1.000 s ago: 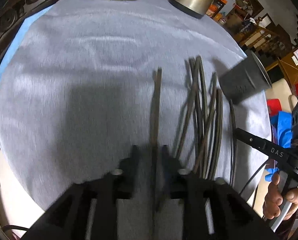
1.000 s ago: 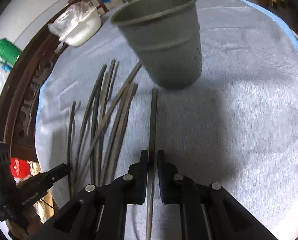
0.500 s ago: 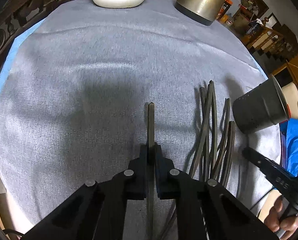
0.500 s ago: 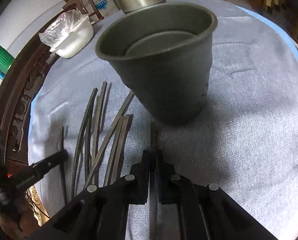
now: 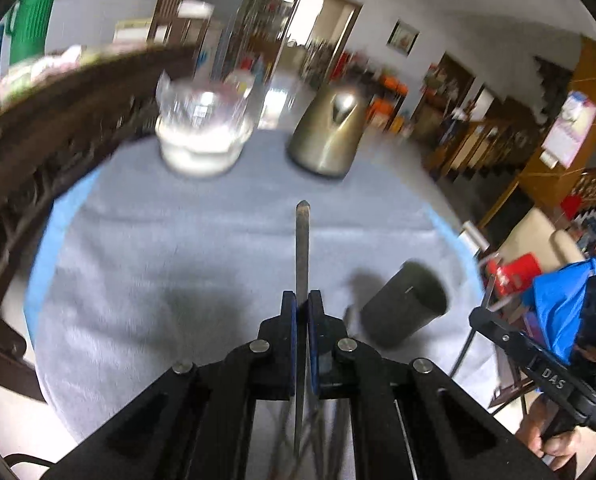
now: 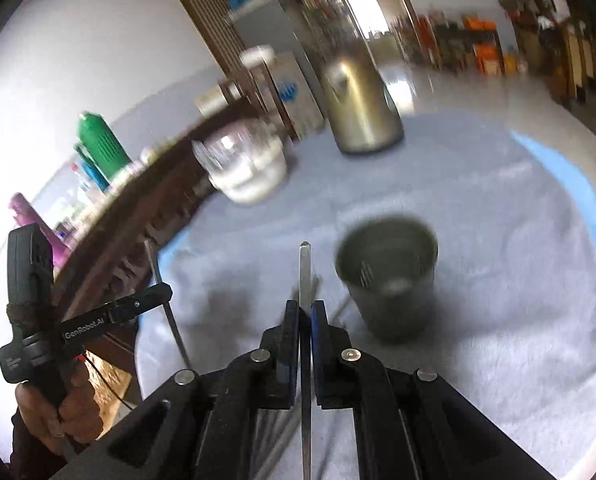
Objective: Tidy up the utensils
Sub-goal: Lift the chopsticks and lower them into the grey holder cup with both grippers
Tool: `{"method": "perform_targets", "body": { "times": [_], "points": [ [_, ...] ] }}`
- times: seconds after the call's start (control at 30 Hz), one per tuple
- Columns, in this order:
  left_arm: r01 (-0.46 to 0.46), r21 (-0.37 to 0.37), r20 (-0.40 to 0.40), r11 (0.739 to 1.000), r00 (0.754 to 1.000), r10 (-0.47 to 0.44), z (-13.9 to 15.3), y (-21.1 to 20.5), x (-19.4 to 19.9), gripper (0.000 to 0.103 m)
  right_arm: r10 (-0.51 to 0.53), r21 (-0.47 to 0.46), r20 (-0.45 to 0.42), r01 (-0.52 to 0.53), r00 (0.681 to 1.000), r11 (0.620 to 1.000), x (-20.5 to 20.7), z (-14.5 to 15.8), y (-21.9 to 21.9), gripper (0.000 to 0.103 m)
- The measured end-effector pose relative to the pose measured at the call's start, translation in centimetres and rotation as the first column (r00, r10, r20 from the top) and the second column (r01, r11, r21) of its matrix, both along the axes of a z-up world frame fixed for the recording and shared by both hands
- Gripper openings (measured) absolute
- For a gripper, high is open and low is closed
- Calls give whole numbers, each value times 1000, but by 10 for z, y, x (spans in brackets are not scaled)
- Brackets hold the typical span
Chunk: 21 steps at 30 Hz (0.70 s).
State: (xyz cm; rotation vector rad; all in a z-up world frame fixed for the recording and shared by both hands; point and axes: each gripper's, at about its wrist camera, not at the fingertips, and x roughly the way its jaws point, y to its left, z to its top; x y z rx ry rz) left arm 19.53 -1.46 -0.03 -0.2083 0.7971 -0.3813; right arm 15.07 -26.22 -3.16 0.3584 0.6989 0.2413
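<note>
My left gripper is shut on a thin metal chopstick, held lifted above the table with its tip pointing away. My right gripper is shut on another metal chopstick, also lifted. The dark grey utensil cup stands upright on the grey tablecloth just right of the right gripper; in the left wrist view the cup is to the right. More chopsticks lie on the cloth under the grippers, mostly hidden. The left gripper also shows in the right wrist view, holding its chopstick upright.
A brass-coloured kettle and a white bowl with clear plastic stand at the far side of the table. A dark carved wooden chair back runs along the left. The table's right edge has furniture beyond it.
Both grippers have lifted and tilted up with their chopsticks, so the room shows beyond the table. The cup now sits farther away and lower in both views.
</note>
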Motion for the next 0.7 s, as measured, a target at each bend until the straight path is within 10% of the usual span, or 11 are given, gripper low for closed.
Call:
{"method": "perform_targets", "body": {
  "times": [0.33,0.7],
  "points": [
    [19,-71,162,997,987,-7,66,-24,-1,6,-116,50,238,107,964,993,-14,75,-27,6],
    [38,-144,361,989,932,17,107,-80,15,6,-319,54,436,330,841,943,3,119,-49,6]
  ]
}}
